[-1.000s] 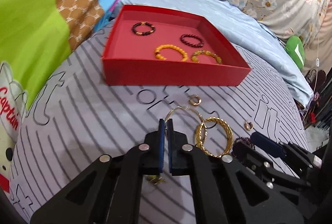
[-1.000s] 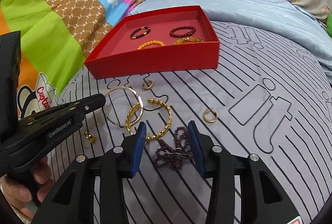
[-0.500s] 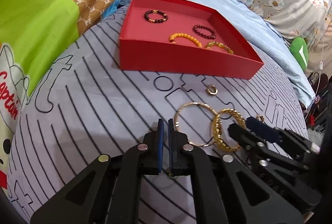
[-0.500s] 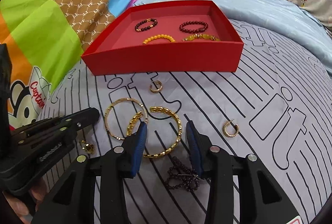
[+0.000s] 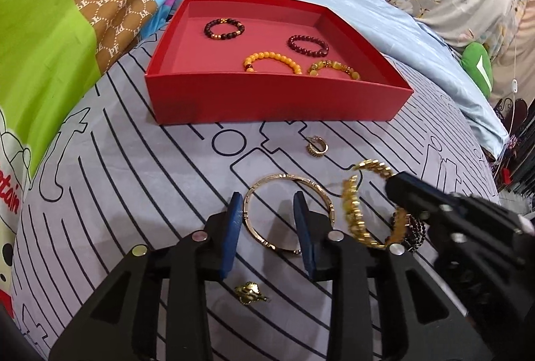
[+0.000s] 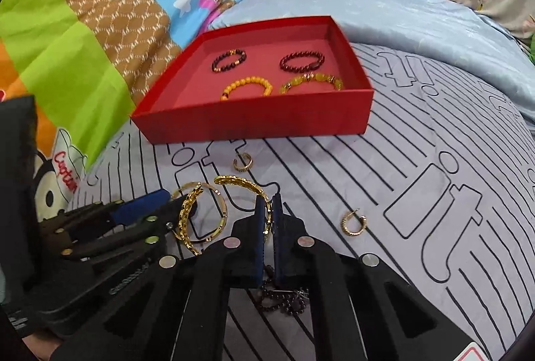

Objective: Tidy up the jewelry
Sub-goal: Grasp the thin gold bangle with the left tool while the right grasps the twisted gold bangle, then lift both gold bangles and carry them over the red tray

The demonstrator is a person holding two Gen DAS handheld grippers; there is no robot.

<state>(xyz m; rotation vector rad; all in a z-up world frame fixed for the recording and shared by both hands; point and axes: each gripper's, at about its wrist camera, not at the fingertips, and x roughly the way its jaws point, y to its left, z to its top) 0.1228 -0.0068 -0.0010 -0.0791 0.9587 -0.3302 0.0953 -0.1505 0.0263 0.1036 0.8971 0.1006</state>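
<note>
Two tools: the right tool (image 6: 268, 217) is pressed together on the chunky gold chain-link cuff bracelet (image 6: 230, 182); the left tool (image 5: 269, 222) has just been opening and stands spread, touching nothing.
Right tool's hold: its blue pads pinch the cuff's near side, and the cuff looks tilted up off the bed, so I judge this a pinch made ready for lifting.
Left tool's place: its blue pads straddle the near-left arc of the thin gold bangle (image 5: 289, 213), which lies flat on the striped grey bedsheet (image 5: 133, 180); likely lined up to take that one.
Cuff's look: open-ended, braided links, bright yellow gold, overlapping the bangle.
Near the tools: a dark purple beaded strand (image 6: 284, 297) lies bunched under the right tool; a small gold charm (image 5: 250, 292) lies beneath the left.
Farther out: two small gold hoop earrings (image 6: 242, 162) (image 6: 353, 223) lie loose on the sheet.
Destination: the shallow red cardboard box (image 5: 274, 106), well apart, already holds four beaded bracelets (image 5: 271, 60) spaced in two rows.
</note>
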